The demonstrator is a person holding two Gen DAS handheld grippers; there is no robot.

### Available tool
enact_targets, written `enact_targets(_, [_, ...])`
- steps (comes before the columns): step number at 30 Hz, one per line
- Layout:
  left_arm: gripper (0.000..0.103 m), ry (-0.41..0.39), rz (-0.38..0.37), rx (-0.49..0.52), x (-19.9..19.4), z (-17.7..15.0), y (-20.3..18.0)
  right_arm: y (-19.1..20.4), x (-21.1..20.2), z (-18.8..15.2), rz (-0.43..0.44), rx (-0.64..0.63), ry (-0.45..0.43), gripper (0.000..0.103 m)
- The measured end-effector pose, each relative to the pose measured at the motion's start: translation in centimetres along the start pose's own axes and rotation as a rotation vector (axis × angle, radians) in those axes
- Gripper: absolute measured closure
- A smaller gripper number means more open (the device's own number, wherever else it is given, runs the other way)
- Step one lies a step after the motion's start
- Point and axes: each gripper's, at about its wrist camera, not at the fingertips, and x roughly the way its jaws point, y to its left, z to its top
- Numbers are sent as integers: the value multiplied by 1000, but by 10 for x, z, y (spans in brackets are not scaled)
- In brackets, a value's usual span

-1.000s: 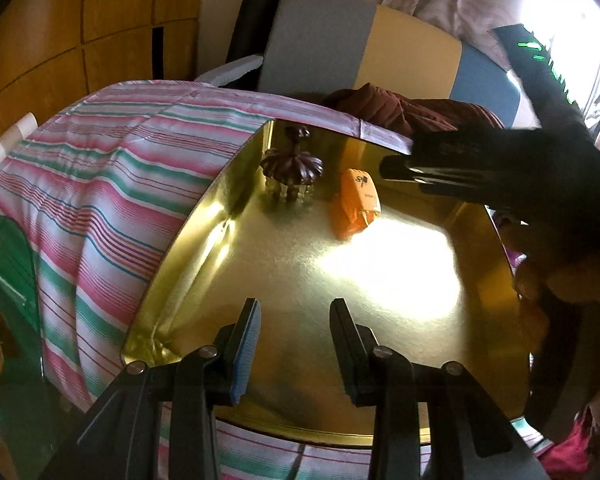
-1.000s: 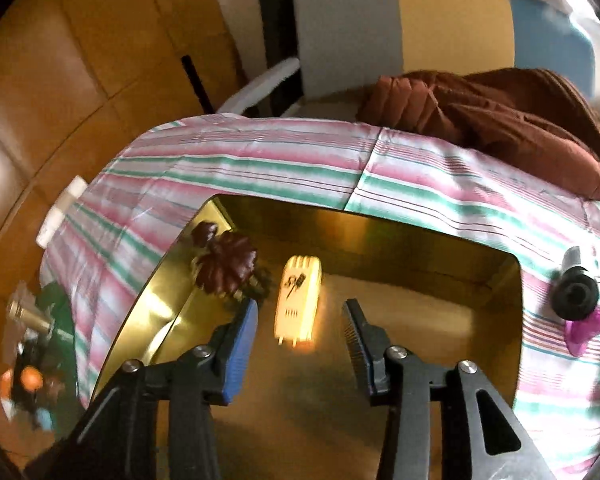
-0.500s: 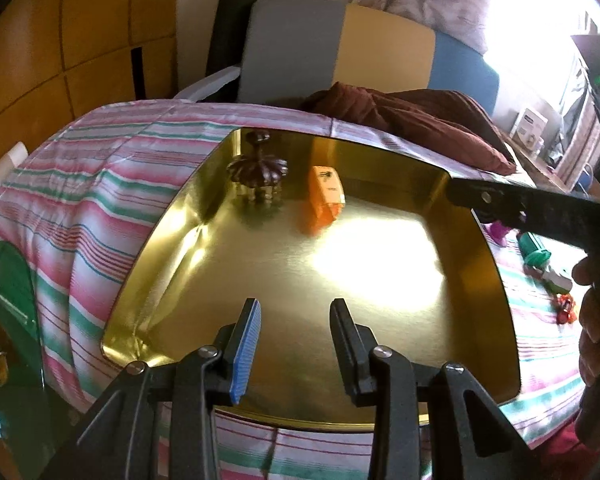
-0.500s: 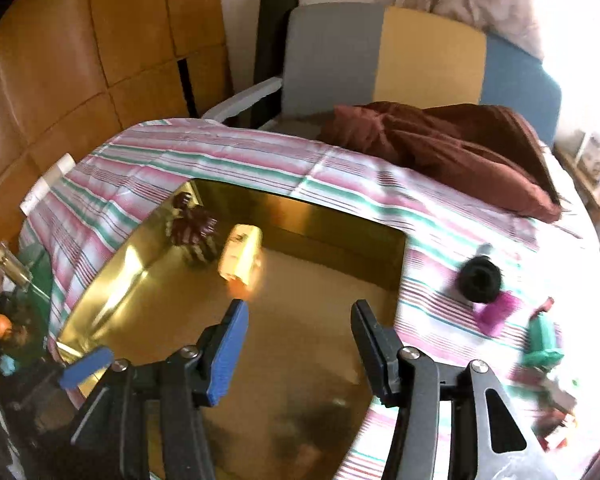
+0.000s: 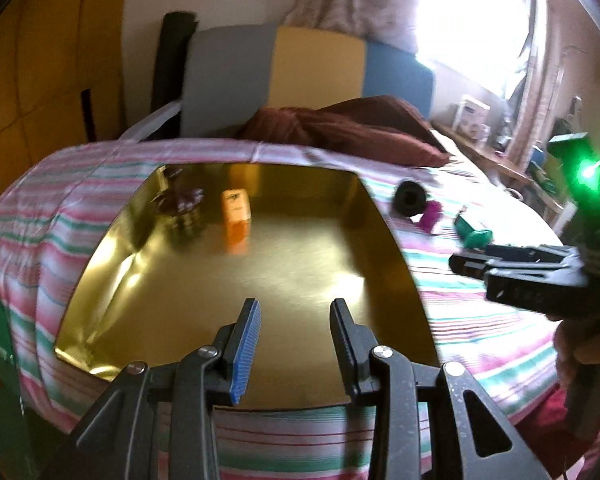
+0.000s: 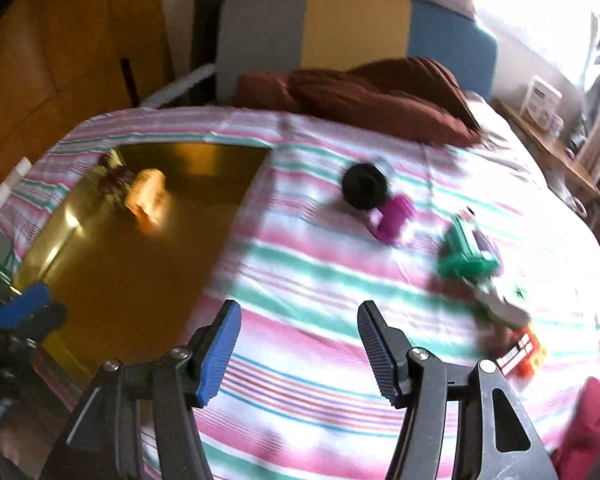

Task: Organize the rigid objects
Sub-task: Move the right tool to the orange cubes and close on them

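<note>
A gold tray [image 5: 380, 216] [image 6: 48, 248] lies on the striped bedsheet. In it stand an orange box [image 5: 236, 210] [image 6: 150, 194] and a dark brown ornament [image 5: 182, 200] [image 6: 114, 178] at the far left. My left gripper [image 5: 294, 340] is open and empty over the tray's near edge. My right gripper [image 6: 298, 344] is open and empty over the sheet, right of the tray. It also shows in the left wrist view [image 5: 476, 262]. Beyond it lie a black round object [image 6: 365, 186] [image 5: 410, 196], a magenta piece [image 6: 396, 216] [image 5: 430, 216], a green toy [image 6: 466, 250] [image 5: 474, 232] and a red toy truck [image 6: 522, 354].
A brown pillow [image 6: 380, 96] lies at the head of the bed below a grey, yellow and blue headboard [image 6: 340, 28]. A wooden wardrobe [image 6: 60, 40] stands at the left. A shelf with boxes [image 6: 544, 100] runs along the bright window at the right.
My right gripper has swung right, off the tray and over the sheet near the loose toys, and its jaws have widened. My left gripper has pulled back and tilted up a little.
</note>
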Motion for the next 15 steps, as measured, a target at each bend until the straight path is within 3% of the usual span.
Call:
enact_targets(7, [66,-8,-50,100,-4,-7,-35,-63,10,-32,-78,84,81,41])
enact_targets(15, [66,-4,-75,160,-9,-12,-61,-187,6,-32,-256,245,99,40])
